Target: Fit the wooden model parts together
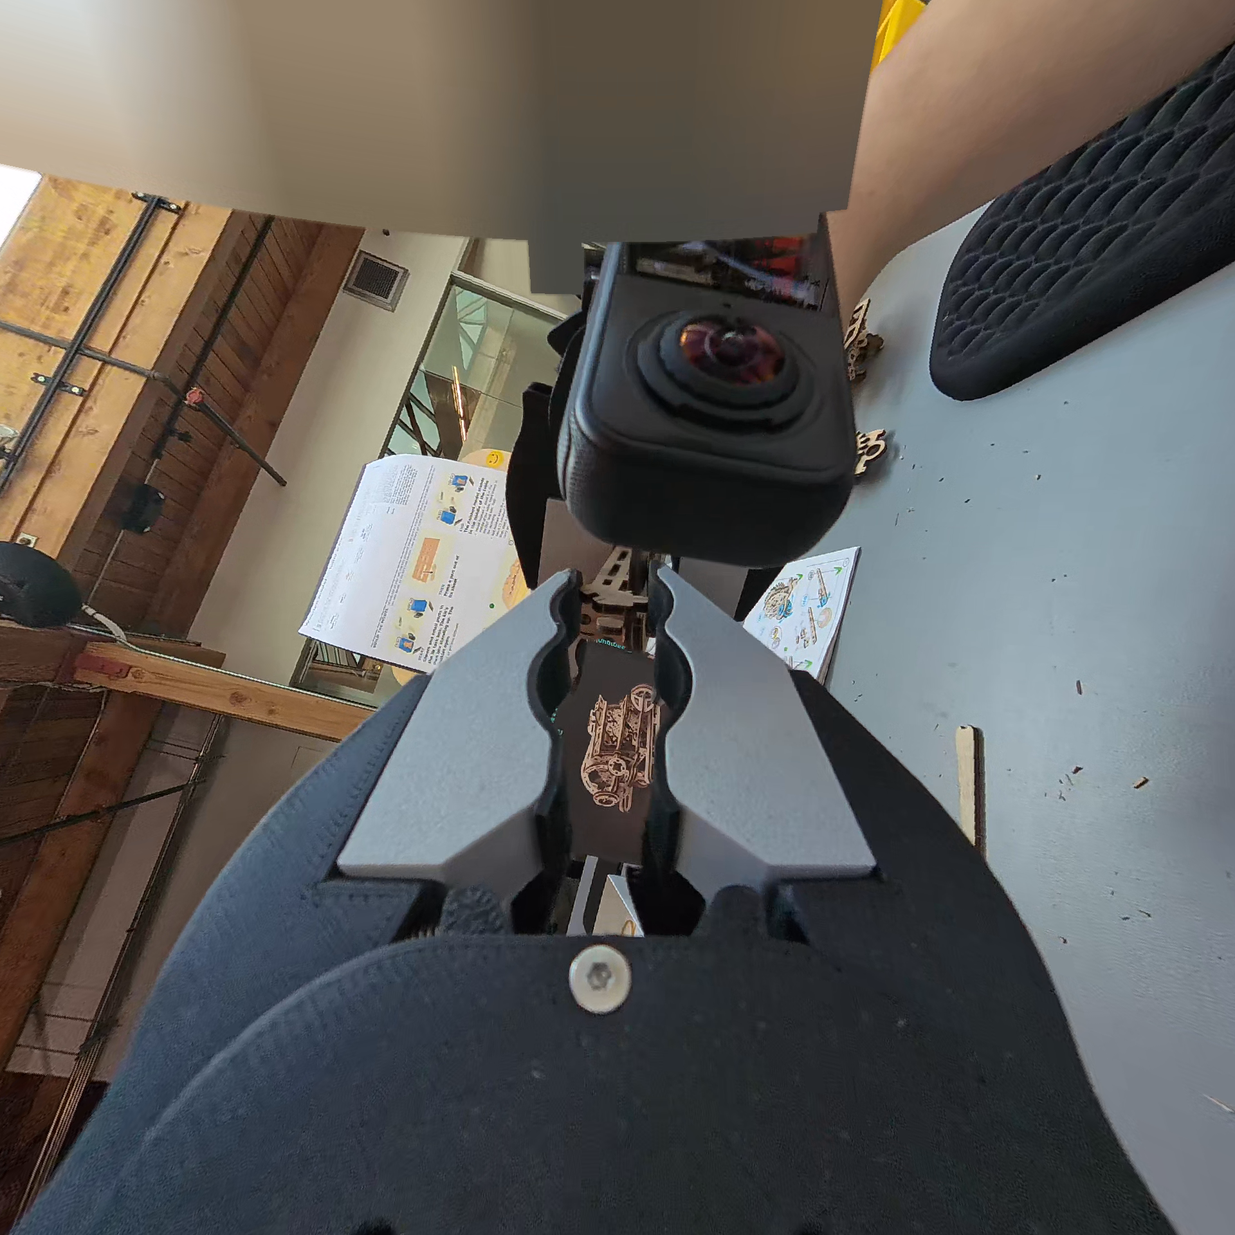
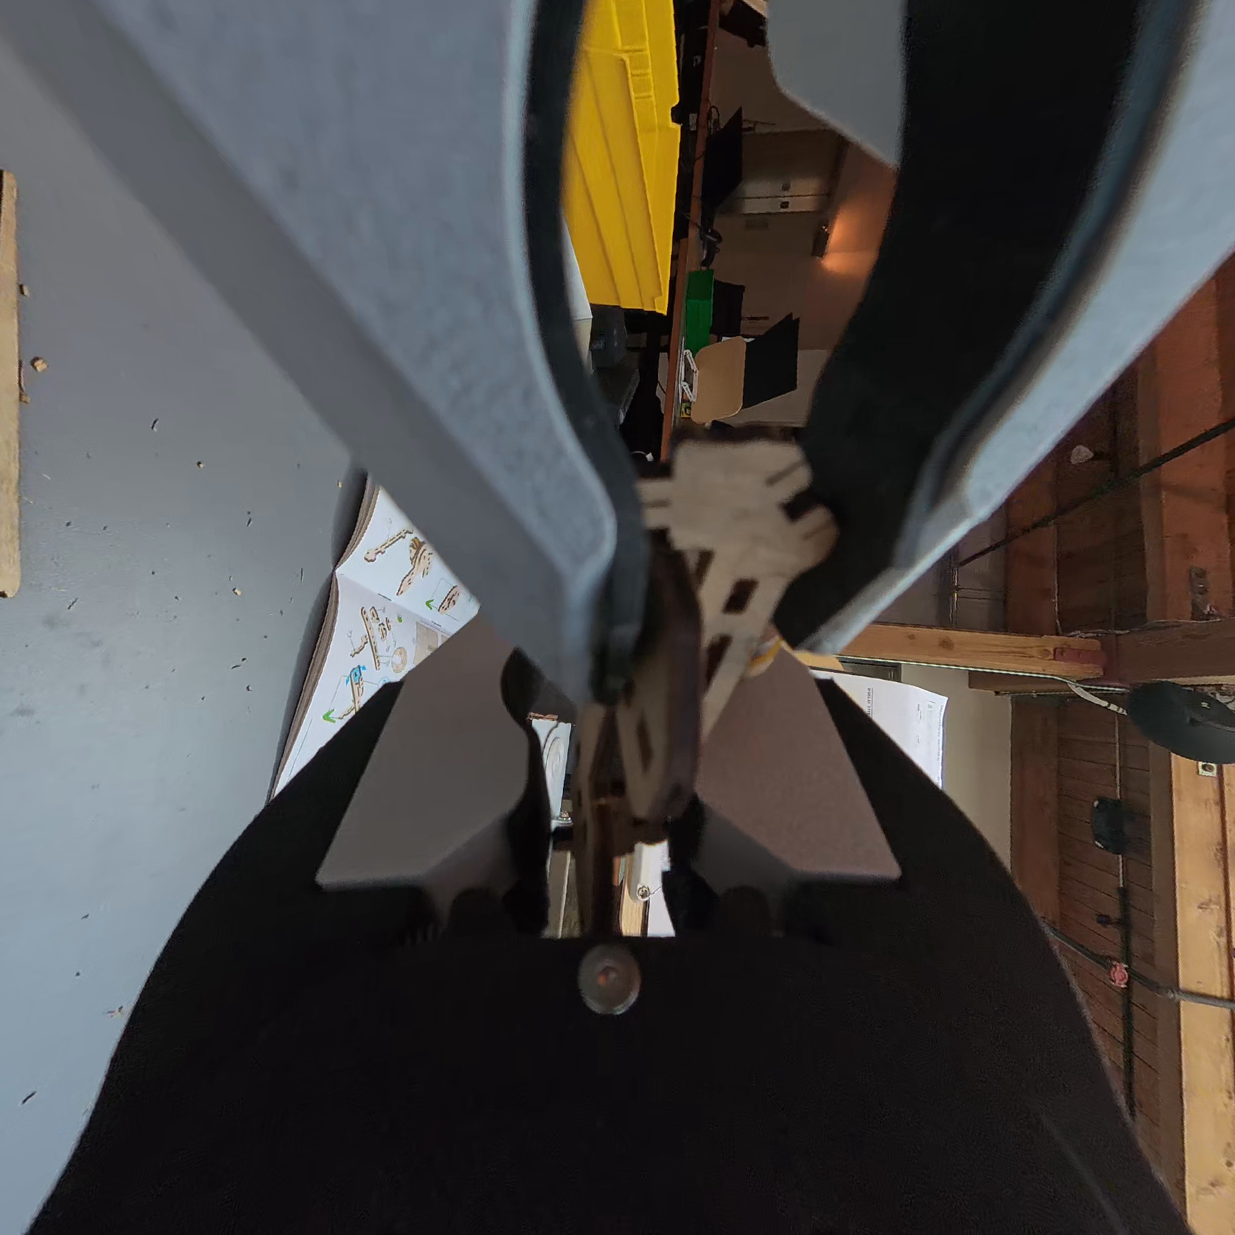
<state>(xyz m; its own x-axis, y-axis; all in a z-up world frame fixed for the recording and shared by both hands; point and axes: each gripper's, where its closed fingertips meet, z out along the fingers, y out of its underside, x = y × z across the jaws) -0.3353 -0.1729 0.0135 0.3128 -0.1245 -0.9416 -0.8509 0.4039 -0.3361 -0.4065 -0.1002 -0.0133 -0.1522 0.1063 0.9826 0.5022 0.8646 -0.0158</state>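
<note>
Left hand-held gripper (image 1: 613, 605): clamped on wooden model part (image 1: 611, 588), raised beside the grey desk (image 1: 1069, 601) (booklet (image 1: 802, 611) lying there). Right hand-held gripper (image 2: 615, 675): gripping the same part opposite

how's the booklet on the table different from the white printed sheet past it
The booklet lies open on the grey table, many pages thick; the printed sheet is one page, off the table. The booklet shows line drawings with green arrows; the sheet, text blocks and small coloured pictures. Both are white paper.
</note>
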